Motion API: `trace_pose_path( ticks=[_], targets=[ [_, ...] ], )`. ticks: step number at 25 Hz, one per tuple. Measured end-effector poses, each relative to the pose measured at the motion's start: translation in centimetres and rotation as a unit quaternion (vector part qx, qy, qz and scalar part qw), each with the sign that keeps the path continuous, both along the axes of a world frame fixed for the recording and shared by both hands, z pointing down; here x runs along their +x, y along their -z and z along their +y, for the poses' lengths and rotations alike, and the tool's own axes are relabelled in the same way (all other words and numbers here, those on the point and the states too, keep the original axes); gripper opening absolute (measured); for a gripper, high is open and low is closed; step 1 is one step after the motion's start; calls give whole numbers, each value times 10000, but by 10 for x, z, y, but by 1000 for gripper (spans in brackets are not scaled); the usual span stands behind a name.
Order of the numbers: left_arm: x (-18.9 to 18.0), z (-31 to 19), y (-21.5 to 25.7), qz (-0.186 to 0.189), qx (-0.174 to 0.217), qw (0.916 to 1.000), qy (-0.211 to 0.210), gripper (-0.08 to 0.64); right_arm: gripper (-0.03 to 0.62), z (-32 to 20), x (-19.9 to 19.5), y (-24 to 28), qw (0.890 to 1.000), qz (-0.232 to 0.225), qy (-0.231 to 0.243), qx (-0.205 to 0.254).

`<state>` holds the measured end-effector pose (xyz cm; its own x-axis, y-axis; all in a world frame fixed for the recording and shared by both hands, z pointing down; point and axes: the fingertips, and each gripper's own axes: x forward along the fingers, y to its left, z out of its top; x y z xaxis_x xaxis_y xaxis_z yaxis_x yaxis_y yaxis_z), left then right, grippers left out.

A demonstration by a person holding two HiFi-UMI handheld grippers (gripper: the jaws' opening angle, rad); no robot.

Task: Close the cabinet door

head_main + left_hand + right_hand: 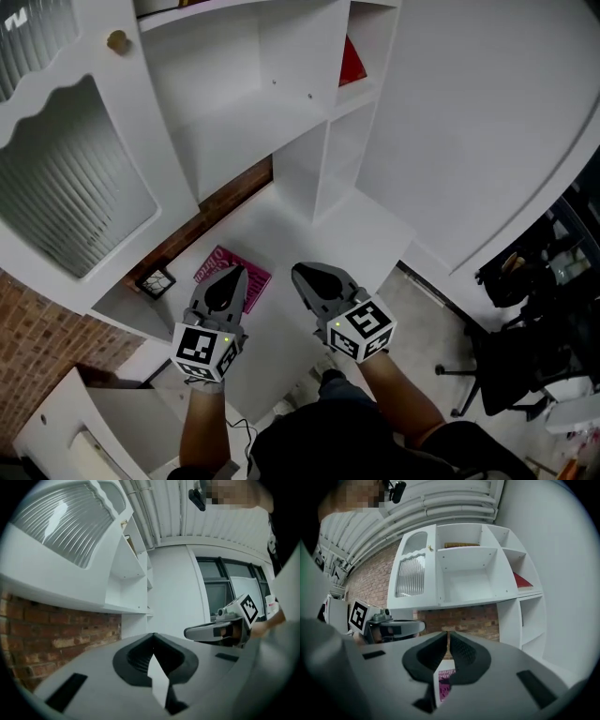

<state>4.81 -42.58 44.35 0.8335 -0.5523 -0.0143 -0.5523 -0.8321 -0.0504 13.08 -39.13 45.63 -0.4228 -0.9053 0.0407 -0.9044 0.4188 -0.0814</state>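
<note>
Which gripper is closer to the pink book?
Left. The left gripper overlaps the pink book in the head view; the right gripper is apart, to its right.

The cabinet door [80, 202] stands left of the shelves [234, 131] — a book [352, 61] lies in their right compartment, a magazine [234, 275] on the table [366, 234] below.

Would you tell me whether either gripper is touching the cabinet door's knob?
No, the left gripper and the right gripper hang low over the white counter, far from the knob.
</note>
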Motion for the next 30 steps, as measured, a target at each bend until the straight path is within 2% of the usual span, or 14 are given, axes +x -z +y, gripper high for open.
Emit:
trace_pose_path(
  ticks=[3,7,16,30],
  targets=[
    [1,11,-17,79,-280,9994,-203,8,31,11,9,-12,9997,46,-224,-65],
    [0,27,-35,65,-466,9980,-423,8,32,25,19,-25,9985,0,-532,-141],
    [-15,39,-46,-77,-237,9993,-287,9,32,47,18,-41,9956,-8,-895,-259],
    [-17,50,-50,-101,-261,9992,-291,9,32,56,6,-40,9963,13,-809,-292]
  ],
)
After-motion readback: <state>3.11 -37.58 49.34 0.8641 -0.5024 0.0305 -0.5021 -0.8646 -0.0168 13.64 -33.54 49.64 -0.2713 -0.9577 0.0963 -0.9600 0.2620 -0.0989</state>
